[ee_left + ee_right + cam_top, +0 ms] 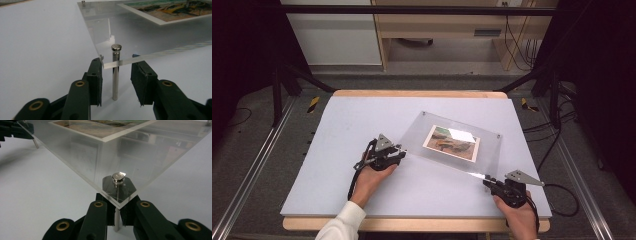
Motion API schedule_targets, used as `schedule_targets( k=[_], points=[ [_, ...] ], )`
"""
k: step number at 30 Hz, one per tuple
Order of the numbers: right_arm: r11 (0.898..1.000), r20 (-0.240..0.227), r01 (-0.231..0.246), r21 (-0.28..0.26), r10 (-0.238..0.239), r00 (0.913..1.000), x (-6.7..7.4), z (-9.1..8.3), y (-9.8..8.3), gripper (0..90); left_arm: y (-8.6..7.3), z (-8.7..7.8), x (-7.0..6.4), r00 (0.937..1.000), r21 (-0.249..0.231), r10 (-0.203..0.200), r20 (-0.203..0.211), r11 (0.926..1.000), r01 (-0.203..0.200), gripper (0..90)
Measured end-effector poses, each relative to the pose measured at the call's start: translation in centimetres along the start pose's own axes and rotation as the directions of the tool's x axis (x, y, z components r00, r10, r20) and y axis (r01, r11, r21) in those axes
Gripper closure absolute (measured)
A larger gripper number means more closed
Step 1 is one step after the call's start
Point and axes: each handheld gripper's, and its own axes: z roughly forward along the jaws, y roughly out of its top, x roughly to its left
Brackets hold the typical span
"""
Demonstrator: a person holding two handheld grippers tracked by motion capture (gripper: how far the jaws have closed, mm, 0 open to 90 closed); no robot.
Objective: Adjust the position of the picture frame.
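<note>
Visibly no writing | acrylic frame [452, 142] | picture [452, 142] unlabelled landscape

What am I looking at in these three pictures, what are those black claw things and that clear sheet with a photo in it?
A person sits at a table holding a hand-operated two-jaw gripper in each hand. The wide picture is taken from above the person. The other two come from small cameras riding on each gripper, looking along its black jaws.

On the table stands a clear acrylic picture frame with a photo inside, raised on metal pins at its corners.

The right gripper is shut on the near right corner pin. The left gripper has its jaws either side of the left corner pin, with gaps visible, so it is not gripping it yet.
</note>
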Motion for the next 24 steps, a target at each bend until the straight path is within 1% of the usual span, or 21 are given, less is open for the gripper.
schedule_targets(
  k=[1,3,6,8,9,11,13,16,19,24],
  points=[
    [1.000,0.000,0.000,0.000,0.000,1.0000,0.00,0.00,0.00,84.2,-0.02,0.09,0.08,1.0000,-0.001,0.000,0.002,1.0000,0.000,63.3],
    [1.000,-0.002,-0.001,0.000,0.001,1.0000,-0.01,0.00,0.00,84.2,-0.06,0.24,0.18,0.9998,-0.005,-0.015,0.009,0.9999,0.015,67.9],
    [1.000,-0.001,0.000,0.000,0.000,1.0000,-0.02,0.00,0.00,84.2,0.03,0.29,0.25,0.9990,-0.028,-0.040,0.017,0.9988,0.041,70.0],
    [1.000,-0.001,0.000,0.000,0.000,1.0000,-0.02,0.01,0.00,84.2,-0.03,0.46,0.26,0.9989,-0.023,-0.041,0.022,0.9989,0.041,71.7],
    [1.000,0.000,0.001,0.001,-0.001,1.0000,-0.03,0.01,0.00,84.2,-0.06,0.51,0.28,0.9991,-0.020,-0.034,0.024,0.9992,0.035,73.9],
    [1.000,0.000,0.001,0.000,-0.001,1.0000,-0.03,0.01,0.00,84.2,-0.02,0.61,0.23,0.9989,-0.027,-0.042,0.022,0.9987,0.043,77.5],
    [1.000,-0.001,0.000,0.000,0.000,1.0000,-0.02,0.01,0.00,84.2,-0.02,0.71,0.21,0.9985,-0.030,-0.050,0.025,0.9983,0.050,79.3],
    [1.000,0.000,0.000,0.000,0.000,1.0000,-0.02,0.01,0.01,84.2,0.02,0.72,0.20,0.9983,-0.033,-0.058,0.011,0.9978,0.058,83.5],
    [1.000,-0.003,-0.001,-0.007,0.001,1.0000,-0.03,-0.04,0.05,84.3,0.11,0.65,0.16,0.9976,-0.043,-0.068,0.011,0.9967,0.069,84.0],
    [1.000,-0.004,-0.001,-0.013,0.001,1.0000,-0.06,-0.10,0.12,84.4,0.37,0.55,0.17,0.9979,-0.034,-0.064,0.009,0.9974,0.064,84.2]
  ],
)
